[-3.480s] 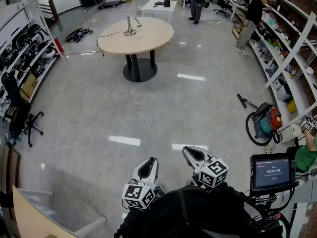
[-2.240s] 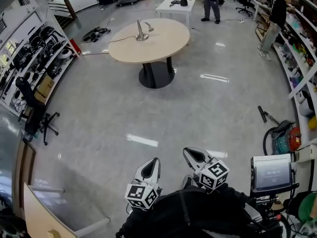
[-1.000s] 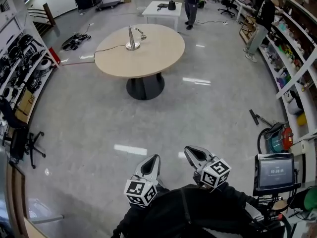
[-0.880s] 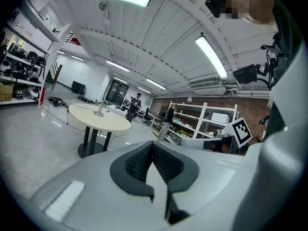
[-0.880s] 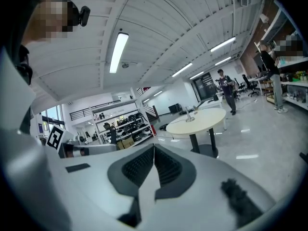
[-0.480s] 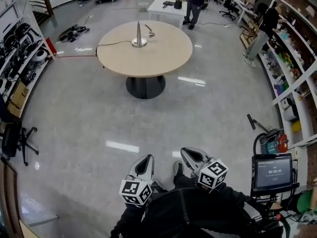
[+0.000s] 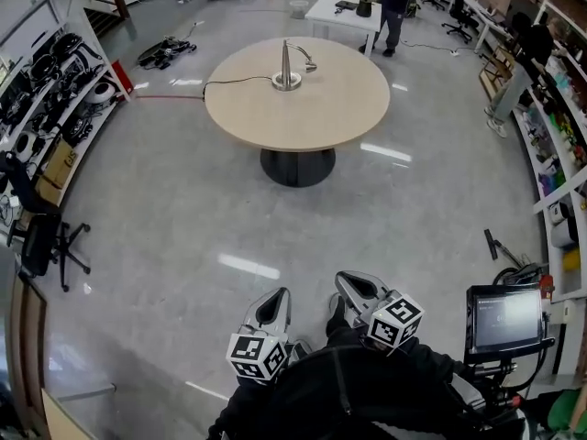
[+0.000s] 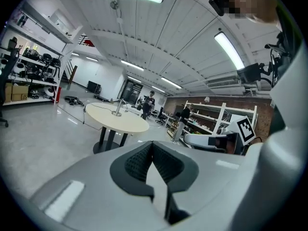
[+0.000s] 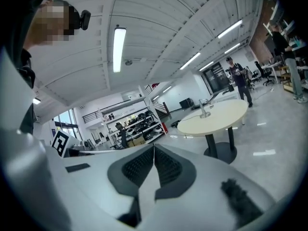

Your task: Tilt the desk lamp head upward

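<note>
the round bench [image 7: 316, 117] with its desk lamp [image 7: 288, 68] looms larger and nearer in the head view than before. a dark shoe [image 7: 337, 313] has stepped in between the left gripper [image 7: 272, 306] and right gripper [image 7: 357, 289].

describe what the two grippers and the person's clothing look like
Both the left gripper and right gripper have pale grey moulded shells and black ribbed jaw pads. Each carries a white cube printed with black square markers. The person wears a black top.
</note>
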A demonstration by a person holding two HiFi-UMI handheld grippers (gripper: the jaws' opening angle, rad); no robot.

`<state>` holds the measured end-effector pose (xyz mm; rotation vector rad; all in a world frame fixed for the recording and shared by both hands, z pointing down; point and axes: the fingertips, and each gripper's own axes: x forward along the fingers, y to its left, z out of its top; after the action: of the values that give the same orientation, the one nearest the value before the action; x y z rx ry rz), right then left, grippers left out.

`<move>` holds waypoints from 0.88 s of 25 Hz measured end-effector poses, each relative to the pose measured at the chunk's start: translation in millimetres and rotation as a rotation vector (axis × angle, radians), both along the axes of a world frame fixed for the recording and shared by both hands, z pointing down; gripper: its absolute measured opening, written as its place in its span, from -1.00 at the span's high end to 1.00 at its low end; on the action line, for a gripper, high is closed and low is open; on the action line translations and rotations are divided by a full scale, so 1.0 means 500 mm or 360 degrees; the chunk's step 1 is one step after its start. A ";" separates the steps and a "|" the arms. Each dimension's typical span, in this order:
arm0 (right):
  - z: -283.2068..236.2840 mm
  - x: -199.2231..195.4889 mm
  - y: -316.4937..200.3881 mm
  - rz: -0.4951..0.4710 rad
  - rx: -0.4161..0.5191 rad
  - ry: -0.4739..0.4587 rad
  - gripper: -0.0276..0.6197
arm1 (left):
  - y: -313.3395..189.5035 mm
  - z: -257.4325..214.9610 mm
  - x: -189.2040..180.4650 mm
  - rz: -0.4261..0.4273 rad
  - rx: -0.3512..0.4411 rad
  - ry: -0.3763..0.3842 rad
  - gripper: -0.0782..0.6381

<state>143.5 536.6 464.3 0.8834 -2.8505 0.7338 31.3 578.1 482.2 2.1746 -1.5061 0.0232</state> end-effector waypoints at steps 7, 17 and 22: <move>-0.009 0.061 -0.185 0.0000 0.0014 -0.0075 0.90 | -0.174 -0.016 0.073 0.0000 0.0008 -0.0055 0.76; -0.017 0.137 -0.317 0.0069 0.0023 -0.0120 0.90 | -0.304 -0.036 0.155 0.0066 0.0028 -0.0096 0.76; -0.002 0.176 -0.375 0.0091 -0.0004 -0.0130 0.90 | -0.360 -0.027 0.182 0.0053 0.0007 -0.0098 0.76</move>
<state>231.3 349.1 463.5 0.9604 -2.9050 0.7972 122.3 398.0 468.7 2.2213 -1.5049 0.0990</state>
